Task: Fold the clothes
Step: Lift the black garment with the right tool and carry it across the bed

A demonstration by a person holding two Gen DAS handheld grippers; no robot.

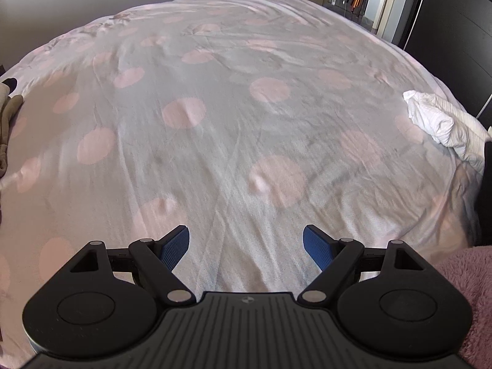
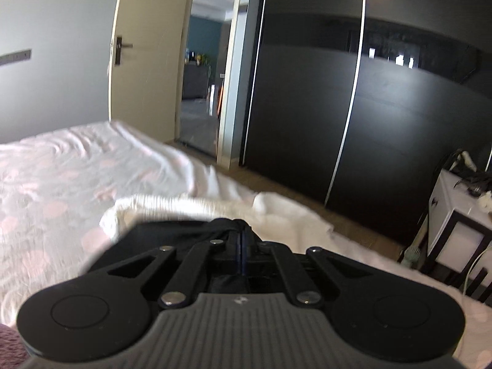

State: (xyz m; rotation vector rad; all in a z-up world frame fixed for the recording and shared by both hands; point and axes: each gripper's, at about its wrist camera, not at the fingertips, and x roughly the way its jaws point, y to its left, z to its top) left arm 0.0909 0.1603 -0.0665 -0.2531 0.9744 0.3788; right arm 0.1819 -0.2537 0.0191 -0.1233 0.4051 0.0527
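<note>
My right gripper (image 2: 241, 226) is shut on a bunched fold of a black garment (image 2: 153, 240), which hangs lifted off the bed under the fingers. Just beyond it a white ribbed garment (image 2: 184, 206) lies crumpled near the bed's right edge; in the left wrist view that white garment (image 1: 439, 120) sits at the far right. My left gripper (image 1: 245, 233) hovers open over the spotted bed cover (image 1: 215, 107), with nothing between its blue pads (image 1: 173, 247). A dark shape (image 1: 487, 184) shows at the right edge of the left view.
Beige clothes (image 1: 7, 123) lie at the bed's left edge. A pink fluffy blanket (image 1: 467, 276) lies at the near right. Right of the bed stand a black sliding wardrobe (image 2: 307, 107), an ajar door (image 2: 141, 46) and a white nightstand (image 2: 458, 215).
</note>
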